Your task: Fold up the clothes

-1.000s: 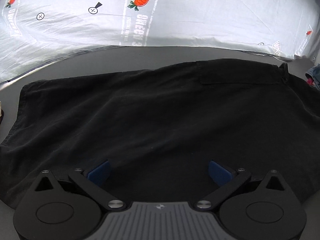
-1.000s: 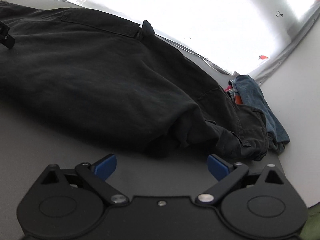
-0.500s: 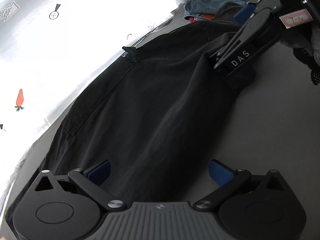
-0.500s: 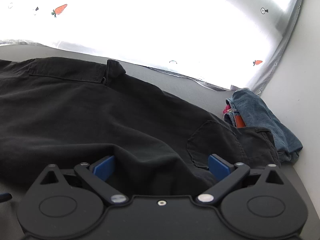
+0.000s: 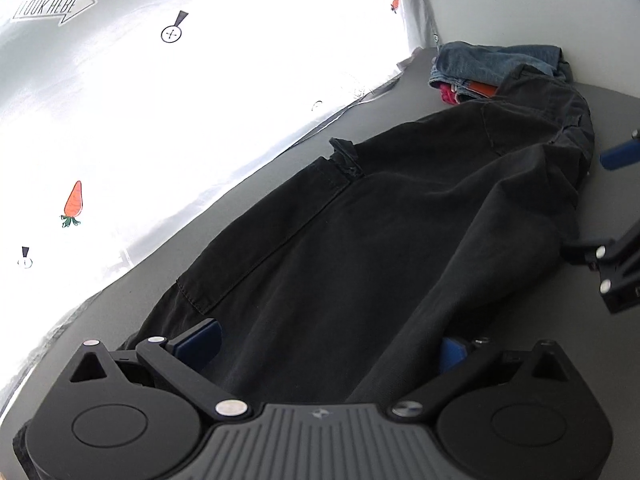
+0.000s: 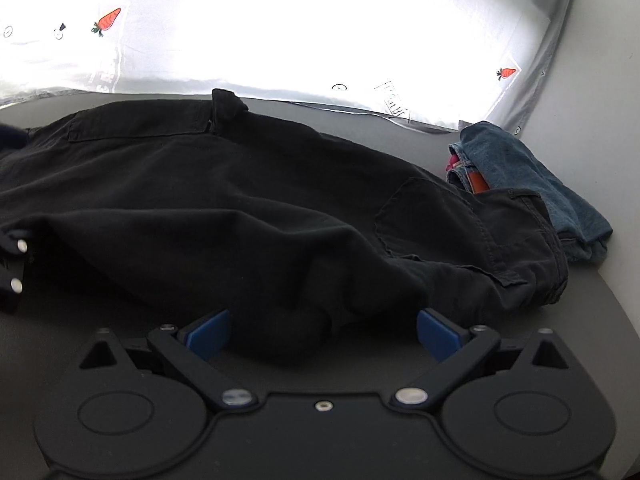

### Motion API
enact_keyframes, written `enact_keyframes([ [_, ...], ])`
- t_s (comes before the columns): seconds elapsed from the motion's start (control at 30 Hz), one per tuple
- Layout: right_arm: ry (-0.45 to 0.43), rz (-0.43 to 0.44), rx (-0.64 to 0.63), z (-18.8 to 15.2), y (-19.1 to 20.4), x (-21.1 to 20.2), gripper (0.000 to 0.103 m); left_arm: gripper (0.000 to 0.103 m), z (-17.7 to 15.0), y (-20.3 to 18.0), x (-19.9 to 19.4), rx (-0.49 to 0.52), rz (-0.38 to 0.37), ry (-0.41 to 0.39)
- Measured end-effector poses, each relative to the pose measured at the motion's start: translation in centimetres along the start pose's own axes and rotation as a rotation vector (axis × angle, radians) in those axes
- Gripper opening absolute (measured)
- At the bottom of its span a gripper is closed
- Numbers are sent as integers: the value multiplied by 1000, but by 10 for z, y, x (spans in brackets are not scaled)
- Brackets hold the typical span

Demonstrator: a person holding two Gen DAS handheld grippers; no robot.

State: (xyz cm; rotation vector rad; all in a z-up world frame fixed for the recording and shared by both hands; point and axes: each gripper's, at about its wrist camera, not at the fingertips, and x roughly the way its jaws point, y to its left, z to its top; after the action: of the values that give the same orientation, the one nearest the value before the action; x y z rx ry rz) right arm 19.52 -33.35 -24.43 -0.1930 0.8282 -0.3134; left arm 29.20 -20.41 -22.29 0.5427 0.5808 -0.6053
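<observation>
A pair of black trousers (image 5: 360, 248) lies lengthwise on the grey table (image 5: 552, 320), waistband and back pocket (image 6: 432, 216) at the far right end. My left gripper (image 5: 326, 346) is open and low over the near end, with cloth lying between its blue pads; the right pad is partly hidden by a fold. My right gripper (image 6: 323, 336) is open at the trousers' front edge, a bulge of cloth (image 6: 288, 320) sitting between its fingers. Each gripper shows at the edge of the other's view: the right gripper (image 5: 618, 264), the left gripper (image 6: 12, 276).
A folded pair of blue jeans (image 6: 528, 176) with something pink and orange beneath lies in the back right corner, touching the trousers' waistband. A bright printed curtain (image 5: 180, 100) runs along the table's far edge. A pale wall (image 6: 600, 80) closes the right side.
The left gripper has turned to look along the trousers and dropped onto their near end. The right gripper has pulled back to the front edge, and the cloth has bunched there.
</observation>
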Motion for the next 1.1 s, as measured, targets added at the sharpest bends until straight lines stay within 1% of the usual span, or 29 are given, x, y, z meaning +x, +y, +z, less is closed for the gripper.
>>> enact_keyframes([
  [0.1, -26, -20, -104, 0, 23, 0, 101, 103, 3, 14, -2, -94, -19, 11],
  [0.2, -89, -42, -217, 4, 45, -2, 101, 103, 9, 26, -4, -172, -25, 11],
  [0.27, -133, -66, -277, 7, 60, 1, 101, 103, 12, 33, -3, -224, -28, 17],
  [0.33, -165, -96, -321, 11, 71, 6, 101, 103, 14, 36, 0, -254, -24, 21],
  [0.53, -180, -225, -340, 25, 88, 29, 102, 103, 13, 41, 6, -297, -3, 29],
  [0.6, -196, -214, -276, 31, 79, 22, 102, 103, 11, 44, 8, -319, -4, 35],
  [0.63, -205, -197, -232, 33, 72, 16, 102, 103, 10, 46, 8, -333, -6, 39],
  [0.7, -195, -155, -161, 38, 60, 9, 102, 103, 8, 49, 9, -364, -7, 47],
  [0.73, -179, -140, -152, 39, 58, 10, 102, 103, 7, 50, 9, -379, -7, 52],
  [0.77, -155, -140, -178, 38, 61, 16, 102, 103, 7, 51, 10, -393, -7, 56],
  [0.8, -137, -159, -225, 36, 67, 23, 102, 103, 6, 51, 11, -396, -6, 59],
  [0.83, -137, -190, -273, 33, 73, 29, 102, 103, 5, 52, 11, -398, -5, 62],
  [0.9, -146, -276, -321, 32, 79, 37, 102, 103, 4, 52, 13, -390, 7, 67],
  [0.93, -145, -309, -314, 34, 78, 39, 102, 103, 2, 54, 12, -396, 10, 68],
  [1.03, -119, -339, -175, 42, 56, 39, 102, 103, -1, 59, 11, -421, 18, 73],
  [1.1, -88, -388, -154, 38, 48, 39, 102, 103, -5, 62, 10, -442, 21, 79],
])
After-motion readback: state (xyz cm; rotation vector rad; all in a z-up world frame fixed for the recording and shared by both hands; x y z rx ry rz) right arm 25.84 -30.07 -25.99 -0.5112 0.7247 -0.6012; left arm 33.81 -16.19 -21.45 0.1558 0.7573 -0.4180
